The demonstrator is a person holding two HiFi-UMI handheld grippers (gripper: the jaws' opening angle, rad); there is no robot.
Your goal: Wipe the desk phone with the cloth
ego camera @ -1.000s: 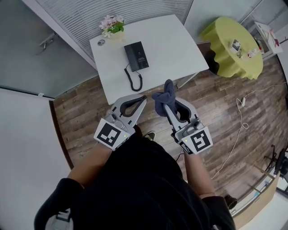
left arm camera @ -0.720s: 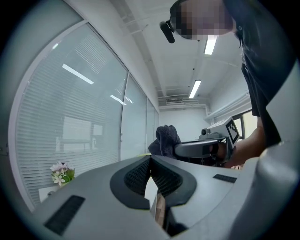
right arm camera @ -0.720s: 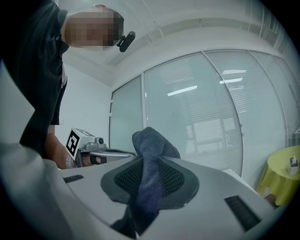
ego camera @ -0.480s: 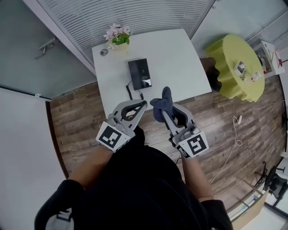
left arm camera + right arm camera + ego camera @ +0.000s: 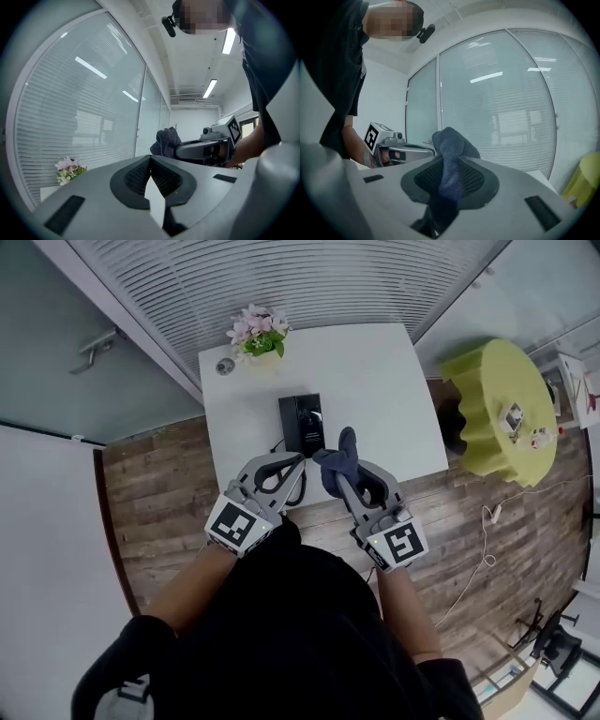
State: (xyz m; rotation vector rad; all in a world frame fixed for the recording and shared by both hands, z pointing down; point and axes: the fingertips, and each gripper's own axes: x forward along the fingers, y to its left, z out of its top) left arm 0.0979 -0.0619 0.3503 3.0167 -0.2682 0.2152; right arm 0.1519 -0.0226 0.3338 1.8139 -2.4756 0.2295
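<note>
**A:** Your right gripper (image 5: pixel 343 471) is clamped on the dark blue cloth (image 5: pixel 339 446). The cloth stands up in a bunch above the jaw tips, and some of it hangs down behind them.

**B:** And your left gripper (image 5: pixel 297 461) holds nothing. Its jaws are pressed together, with only air between them.

**A:** The desk phone (image 5: pixel 302 422) lies on the white table (image 5: pixel 375 381), at the near edge. From you it is straight ahead, just past both gripper tips and a little to the left of the cloth.

**B:** Its long axis runs away from you, from the near edge toward the flowers (image 5: pixel 258 326) at the far side. So I think you wipe best along this line, from near to far, and not across.

**A:** In the head view the cloth is just beside the near right corner of the phone. The right gripper is the one which must reach, and it needs only a short way forward and a little to the left.

**B:** Be careful with height. Both gripper views look at the glass wall and not at the table, so your grippers seem raised above the phone. How far above, I cannot tell. You probably must tilt the right one down before the cloth touches.
</note>
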